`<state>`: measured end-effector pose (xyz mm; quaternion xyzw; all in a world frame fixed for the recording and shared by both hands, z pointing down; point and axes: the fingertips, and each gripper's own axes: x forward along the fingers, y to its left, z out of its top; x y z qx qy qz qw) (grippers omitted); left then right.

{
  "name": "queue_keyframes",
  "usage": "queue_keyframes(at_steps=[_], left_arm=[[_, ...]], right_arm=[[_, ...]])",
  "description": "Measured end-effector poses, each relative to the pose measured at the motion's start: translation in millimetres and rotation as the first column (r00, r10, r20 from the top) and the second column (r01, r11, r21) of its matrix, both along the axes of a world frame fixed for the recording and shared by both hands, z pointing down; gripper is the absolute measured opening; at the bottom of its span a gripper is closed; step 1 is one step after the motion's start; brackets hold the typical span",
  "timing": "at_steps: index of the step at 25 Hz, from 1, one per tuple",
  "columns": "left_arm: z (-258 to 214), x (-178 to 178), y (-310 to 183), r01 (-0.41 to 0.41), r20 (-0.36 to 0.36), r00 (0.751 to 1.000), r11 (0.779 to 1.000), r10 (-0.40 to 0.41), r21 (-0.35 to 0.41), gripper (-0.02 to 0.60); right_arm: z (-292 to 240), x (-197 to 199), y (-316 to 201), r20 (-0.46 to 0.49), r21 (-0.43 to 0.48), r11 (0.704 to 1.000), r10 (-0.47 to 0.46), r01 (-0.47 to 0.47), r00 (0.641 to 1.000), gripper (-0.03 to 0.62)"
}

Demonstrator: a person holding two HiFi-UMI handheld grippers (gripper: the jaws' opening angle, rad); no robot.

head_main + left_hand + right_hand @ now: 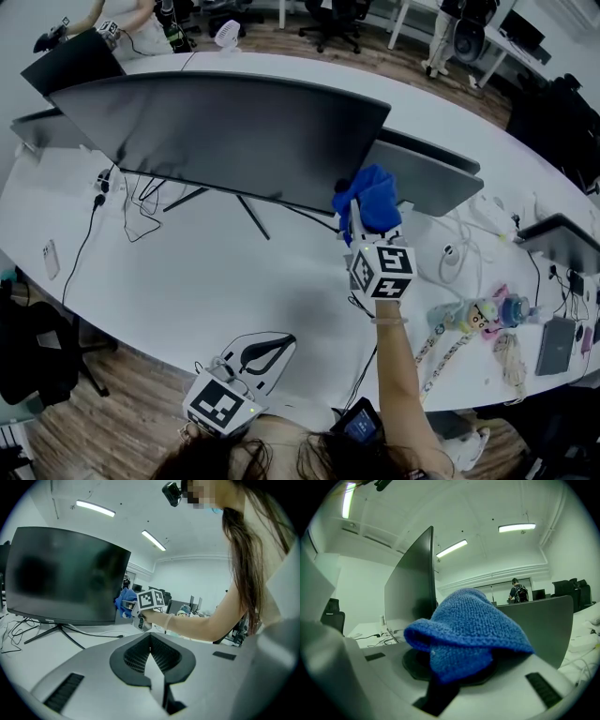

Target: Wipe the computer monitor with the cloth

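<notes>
The right gripper [362,225] was clamped on the blue cloth [371,201], which flopped over its jaws and hid most of them. Right in front of that gripper was the lower right corner of the big curved monitor [234,131], and the cloth sat up against that edge. The screen was dark and stretched away to the gripper's left. Just behind the cloth stood a second monitor [433,174], showing its grey back.

The left gripper [265,353] hung low, near the person, well back from the screen, with its jaws pressed together on nothing.

Under both grippers was a long white table [197,281] with a rounded edge. Loose cables [141,202] trailed beneath the monitor's stand, off to the left of the right gripper, and farther left a phone [51,259] lay flat. To that gripper's right and a bit nearer the person lay a bottle [473,314] among some cords.

Room-wise: wooden floor [112,412] below the table edge, white walls, strip lights [515,527] on the ceiling, and another person [518,592] standing far behind the second monitor.
</notes>
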<state>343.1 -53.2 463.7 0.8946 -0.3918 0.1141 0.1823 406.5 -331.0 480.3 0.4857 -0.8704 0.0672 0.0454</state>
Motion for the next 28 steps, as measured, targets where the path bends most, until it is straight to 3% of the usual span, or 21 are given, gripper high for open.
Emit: queue_keyframes(at_steps=[28], left_arm=[[6.5, 1.1, -0.6, 0.035, 0.002, 0.999, 0.999, -0.035, -0.010, 0.009]], right_arm=[[60.3, -1.7, -1.5, -0.053, -0.118, 0.993, -0.010, 0.004, 0.999, 0.086]])
